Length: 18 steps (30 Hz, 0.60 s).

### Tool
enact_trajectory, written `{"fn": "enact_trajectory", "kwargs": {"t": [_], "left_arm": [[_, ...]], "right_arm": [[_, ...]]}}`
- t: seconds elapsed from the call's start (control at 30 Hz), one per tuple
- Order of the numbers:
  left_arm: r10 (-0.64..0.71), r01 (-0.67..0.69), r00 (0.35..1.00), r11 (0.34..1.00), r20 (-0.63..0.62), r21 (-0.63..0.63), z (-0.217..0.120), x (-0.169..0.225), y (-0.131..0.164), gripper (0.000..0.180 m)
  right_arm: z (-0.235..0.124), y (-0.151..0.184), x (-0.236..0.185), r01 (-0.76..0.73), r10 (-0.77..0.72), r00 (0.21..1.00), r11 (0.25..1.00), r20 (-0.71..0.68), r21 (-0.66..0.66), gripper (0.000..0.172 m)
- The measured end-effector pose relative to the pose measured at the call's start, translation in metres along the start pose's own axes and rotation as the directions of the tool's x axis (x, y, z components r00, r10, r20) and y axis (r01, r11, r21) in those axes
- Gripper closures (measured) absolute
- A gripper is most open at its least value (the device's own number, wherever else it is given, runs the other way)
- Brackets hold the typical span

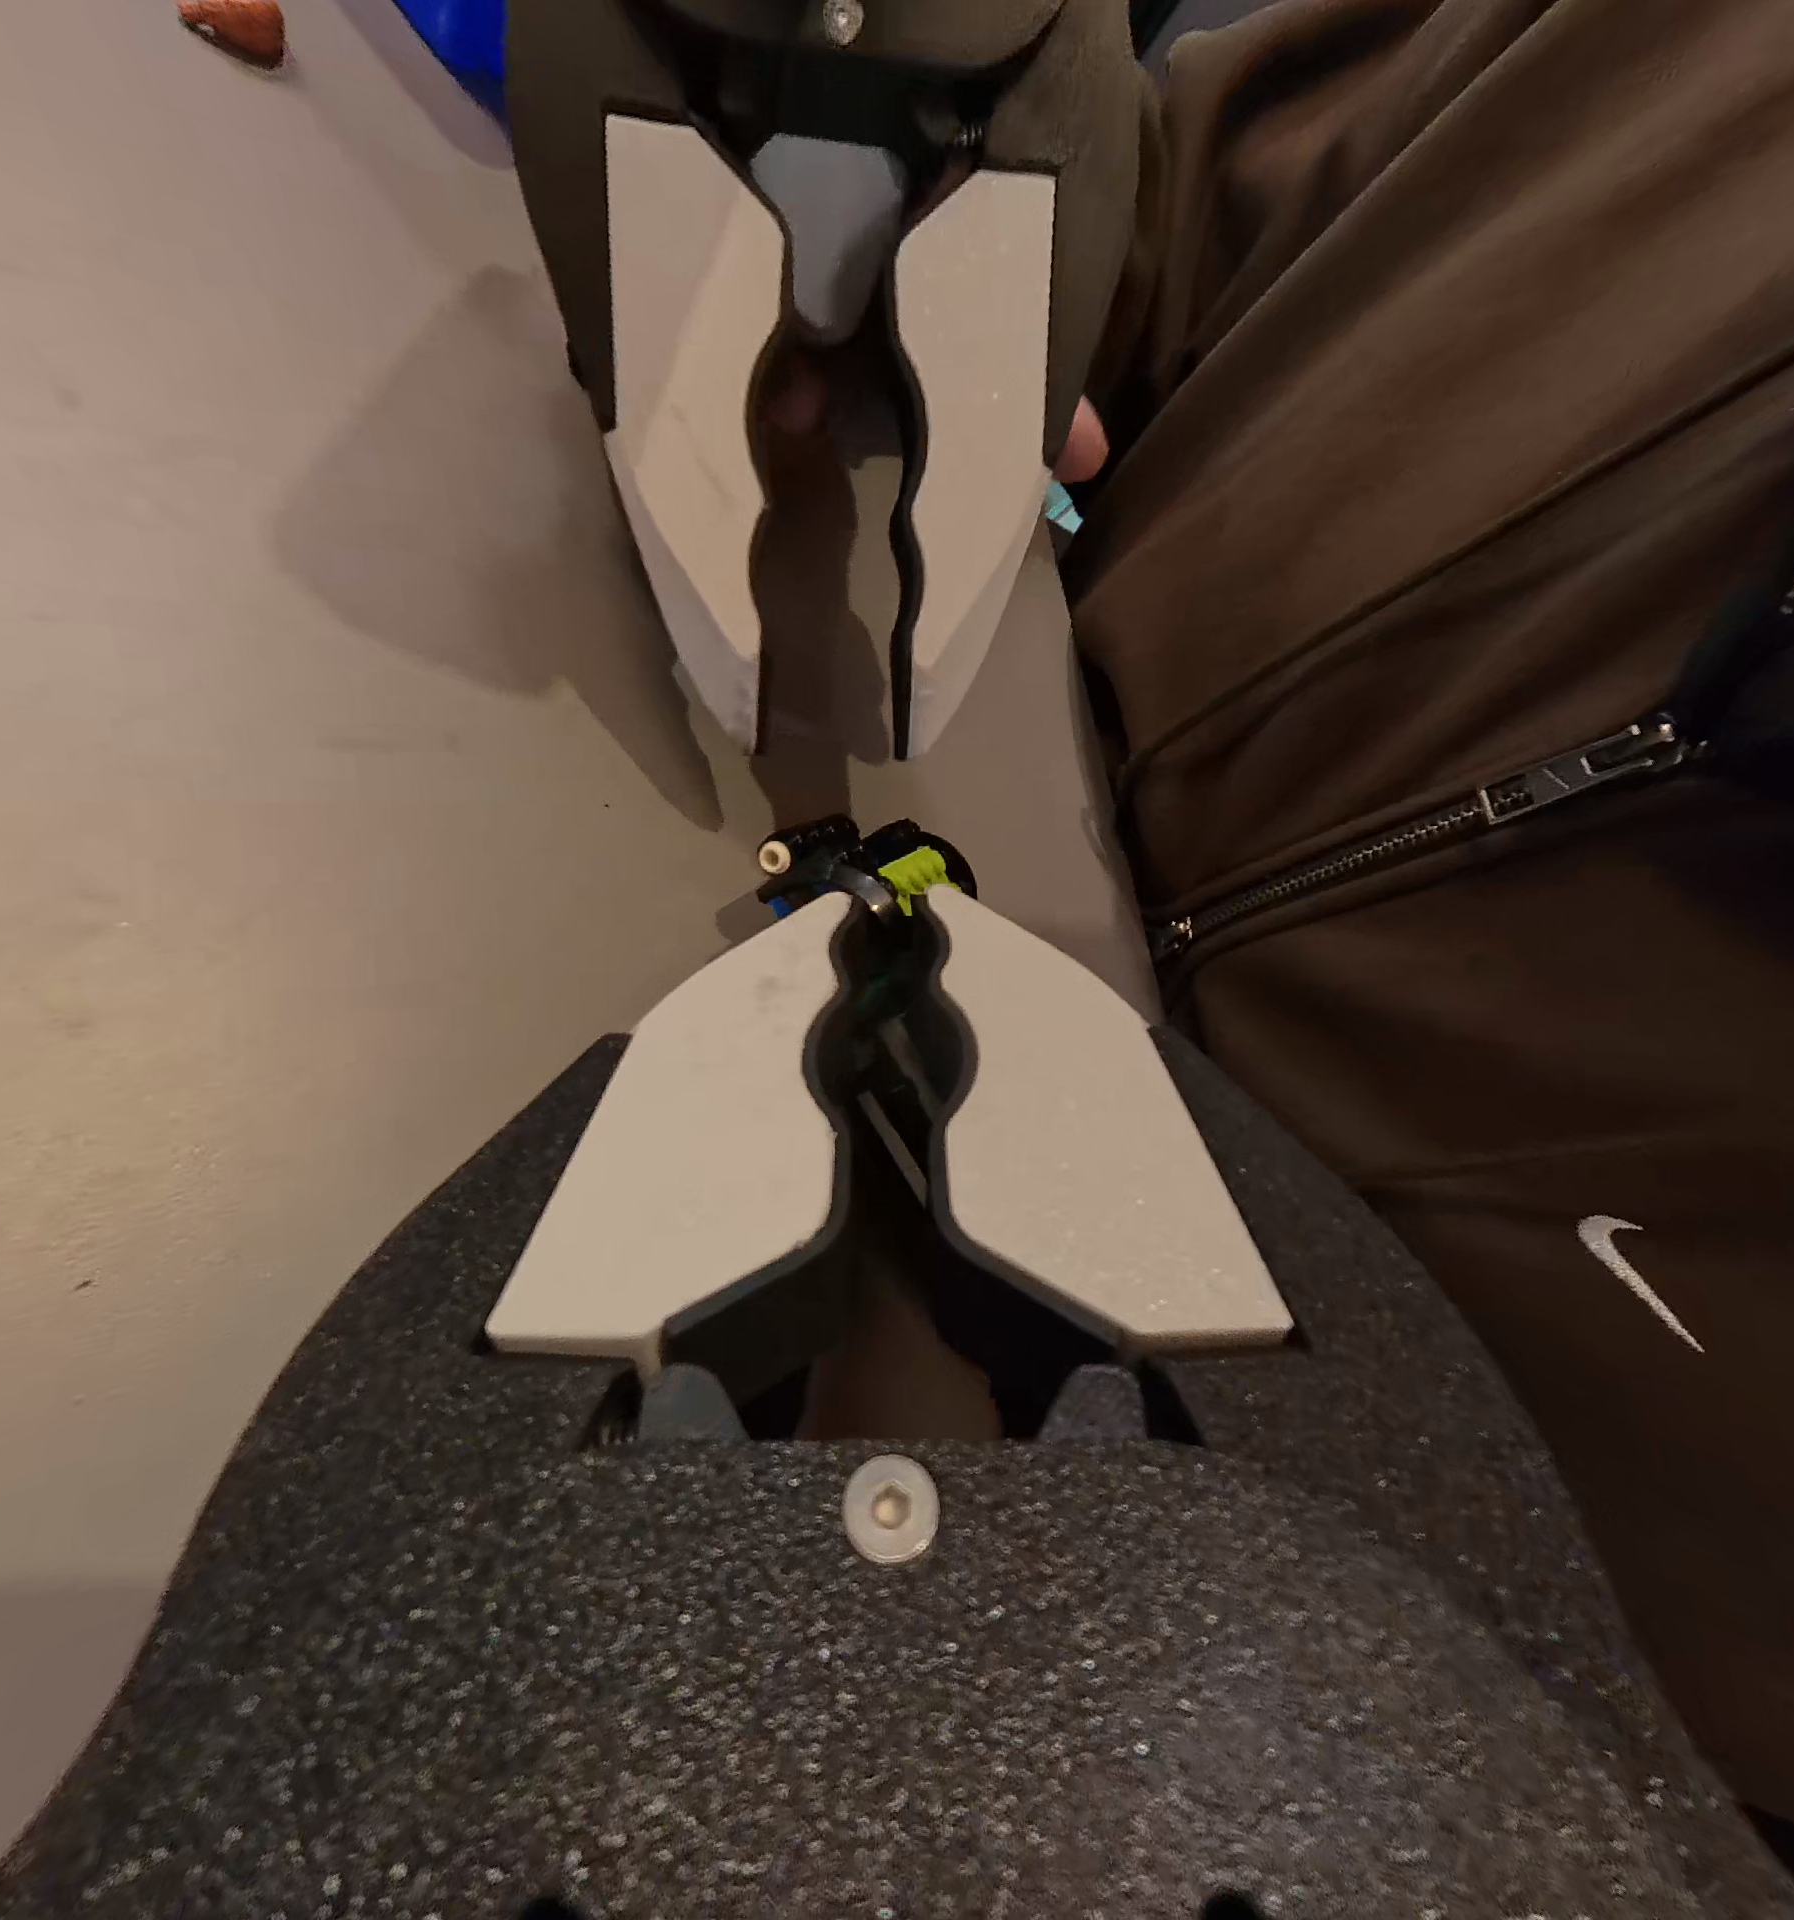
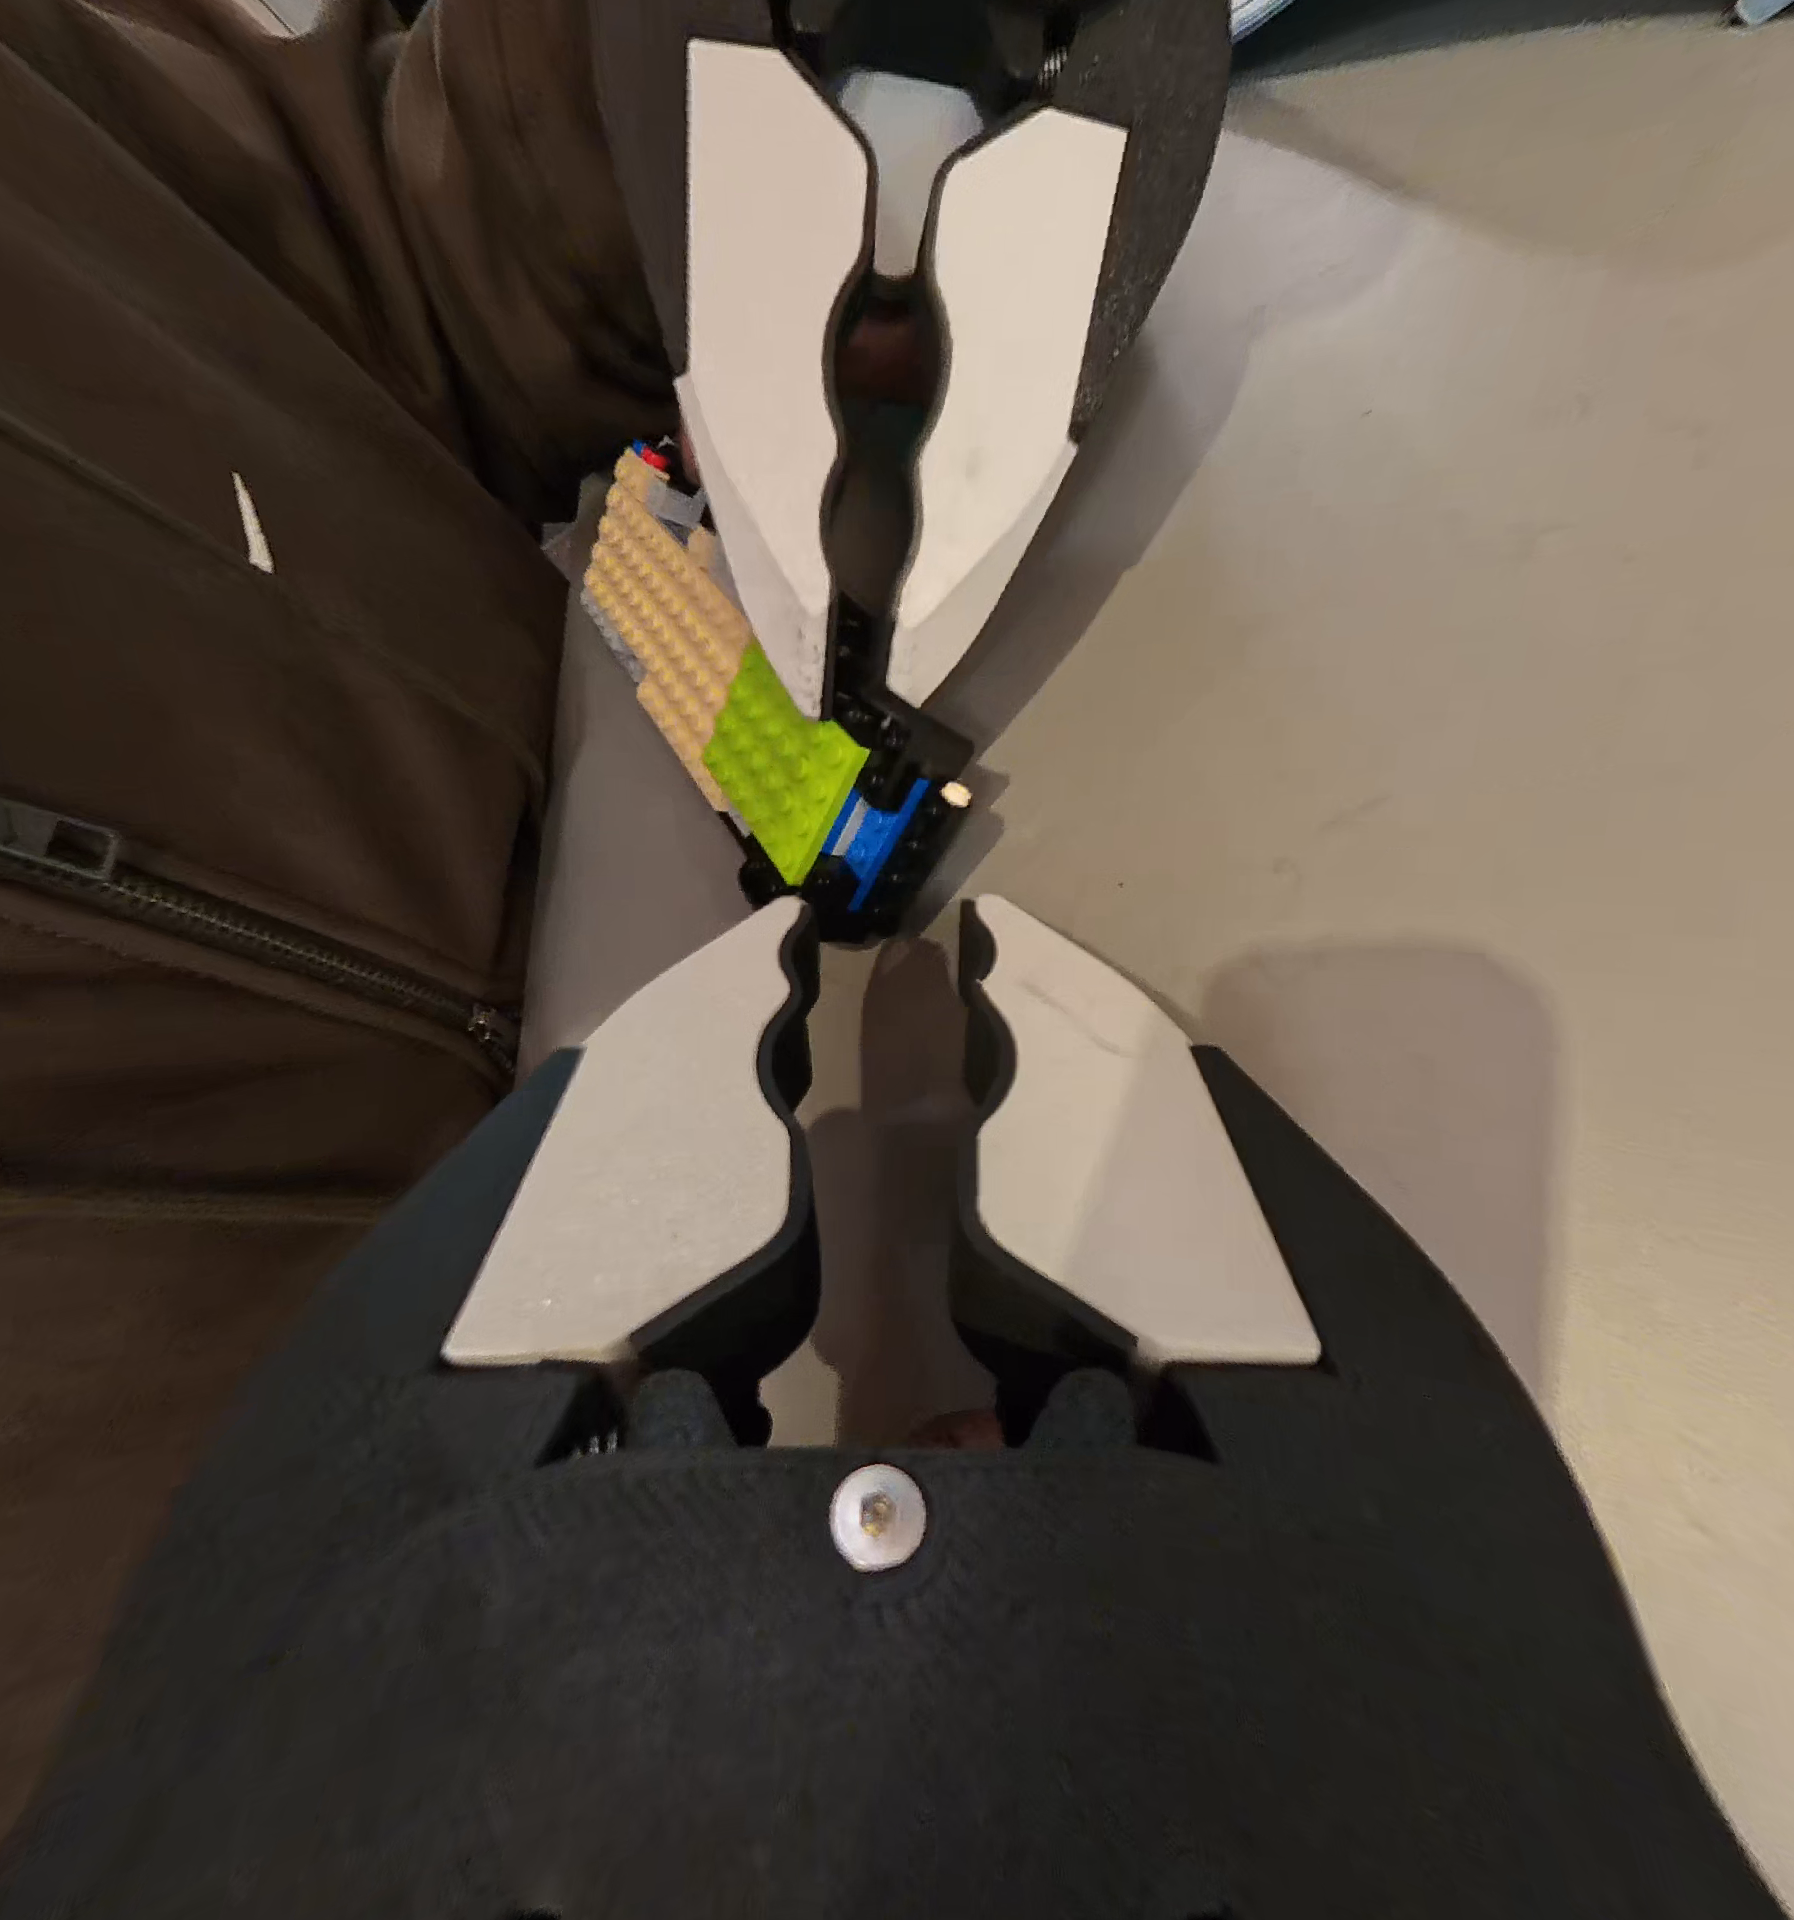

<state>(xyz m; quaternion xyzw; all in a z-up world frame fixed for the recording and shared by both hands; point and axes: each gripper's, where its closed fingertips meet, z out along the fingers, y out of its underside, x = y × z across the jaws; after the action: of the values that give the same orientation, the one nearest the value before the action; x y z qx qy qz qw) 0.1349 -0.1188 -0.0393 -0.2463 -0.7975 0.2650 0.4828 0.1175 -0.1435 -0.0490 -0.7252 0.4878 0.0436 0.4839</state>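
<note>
Pale bench (image 2: 1444,623): left tongs (image 1: 891,914) clamp the brick model (image 2: 851,821); right tongs (image 2: 882,914) gape empty; a tilted grip may slip.

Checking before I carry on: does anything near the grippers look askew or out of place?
The toy-brick assembly juts past the table edge toward the person's brown jacket, held aslant by the left gripper. The right gripper is open just short of it.
</note>
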Motion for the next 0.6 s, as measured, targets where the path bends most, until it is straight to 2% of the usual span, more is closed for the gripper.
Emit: {"fn": "enact_trajectory", "kwargs": {"t": [0.03, 0.23, 0.47, 0.6], "left_arm": [[0.003, -0.003, 1.000, 1.000, -0.004, -0.002, 0.001, 0.001, 0.000, 0.174], [0.059, -0.060, 0.997, 0.998, -0.046, -0.018, 0.009, 0.015, -0.001, 0.175], [0.201, -0.203, 0.973, 0.979, -0.113, 0.000, 0.011, 0.039, -0.005, 0.175], [0.248, -0.247, 0.959, 0.969, -0.137, 0.022, 0.010, 0.045, -0.006, 0.175]], "right_arm": [[0.002, 0.000, 0.000, -0.003, 0.003, 1.000, 1.000, -0.001, 0.002, 0.145], [0.009, -0.002, -0.009, -0.021, 0.020, 0.998, 1.000, 0.061, 0.014, 0.145], [0.013, 0.001, -0.029, -0.024, 0.023, 0.981, 1.000, 0.193, 0.000, 0.144], [0.012, -0.002, -0.042, -0.040, 0.032, 0.959, 0.999, 0.280, 0.023, 0.155]]}}
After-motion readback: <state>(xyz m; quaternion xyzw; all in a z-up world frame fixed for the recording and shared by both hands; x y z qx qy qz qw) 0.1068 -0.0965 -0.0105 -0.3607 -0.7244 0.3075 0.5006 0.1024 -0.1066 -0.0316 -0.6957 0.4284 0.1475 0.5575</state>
